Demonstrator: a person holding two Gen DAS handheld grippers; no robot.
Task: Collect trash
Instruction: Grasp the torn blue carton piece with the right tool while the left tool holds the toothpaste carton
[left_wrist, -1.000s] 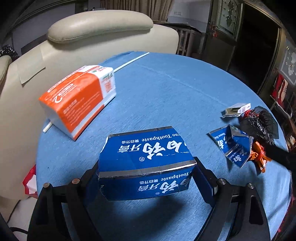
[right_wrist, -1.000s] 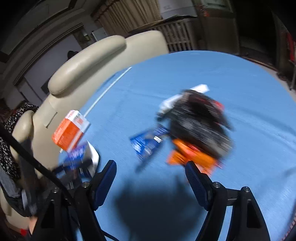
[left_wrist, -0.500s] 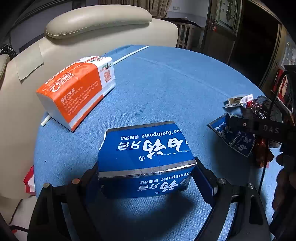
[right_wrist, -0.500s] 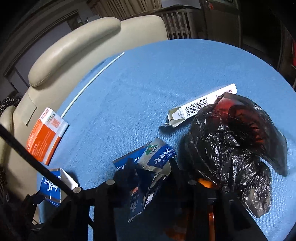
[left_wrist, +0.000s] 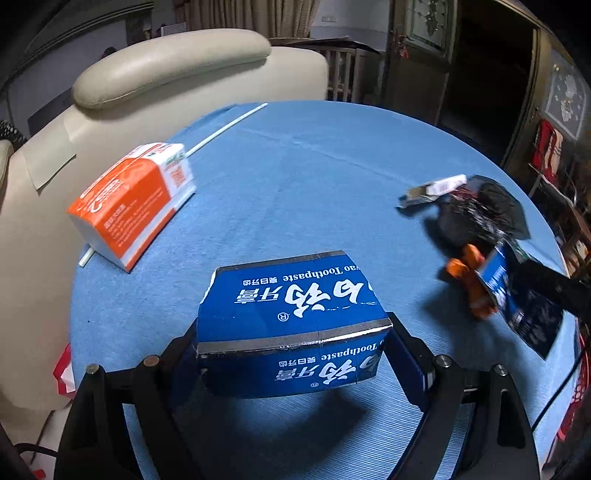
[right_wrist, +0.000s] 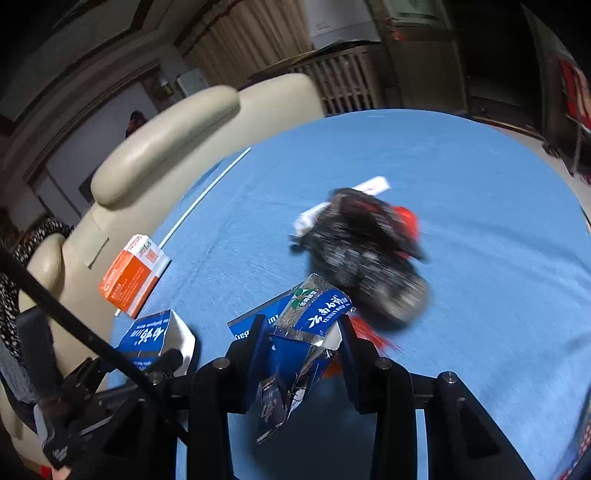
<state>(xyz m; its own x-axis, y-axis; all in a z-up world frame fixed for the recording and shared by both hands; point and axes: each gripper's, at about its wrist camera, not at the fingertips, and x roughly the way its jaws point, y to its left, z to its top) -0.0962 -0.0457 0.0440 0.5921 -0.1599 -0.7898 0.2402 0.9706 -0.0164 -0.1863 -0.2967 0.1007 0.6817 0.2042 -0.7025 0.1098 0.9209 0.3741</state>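
Observation:
My left gripper (left_wrist: 291, 354) is shut on a blue toothpaste box (left_wrist: 291, 325) and holds it just above the blue table (left_wrist: 295, 177). My right gripper (right_wrist: 301, 350) is shut on a crumpled blue toothpaste carton (right_wrist: 306, 332), lifted off the table; it also shows at the right of the left wrist view (left_wrist: 517, 295). A black plastic bag (right_wrist: 365, 251) lies past the right gripper, with orange wrapper (left_wrist: 469, 280) at its near side and a torn white-grey carton strip (left_wrist: 432, 190) behind it.
An orange and white carton (left_wrist: 136, 199) lies at the table's left edge on a white straw (left_wrist: 225, 129). A cream armchair (left_wrist: 166, 70) stands close behind the table. Dark furniture stands at the back right.
My right gripper closed on the crumpled blue carton and lifted it off the table. The left gripper kept hold of the blue box and barely moved.

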